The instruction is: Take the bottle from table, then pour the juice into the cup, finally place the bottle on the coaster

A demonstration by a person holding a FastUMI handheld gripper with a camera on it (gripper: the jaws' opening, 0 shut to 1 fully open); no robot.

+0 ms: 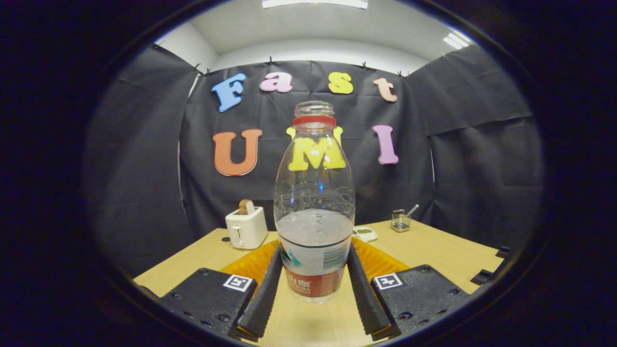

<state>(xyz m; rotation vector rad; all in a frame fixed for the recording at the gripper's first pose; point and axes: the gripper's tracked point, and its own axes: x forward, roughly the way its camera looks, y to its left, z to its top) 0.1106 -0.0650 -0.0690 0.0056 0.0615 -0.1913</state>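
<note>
A clear plastic bottle stands upright between my fingers, uncapped, with a red ring at its neck and a white and red label low down. Pale liquid fills it to roughly the middle. My gripper is shut on the bottle, with one finger pressed against each side of the label. An orange coaster lies on the wooden table just behind the bottle and shows on both sides of it. I cannot tell whether the bottle's base rests on the table or hangs just above it.
A white toaster with a slice of bread in it stands at the back left of the table. A small white object lies behind the bottle to the right. Further right, a small glass holder holds a utensil.
</note>
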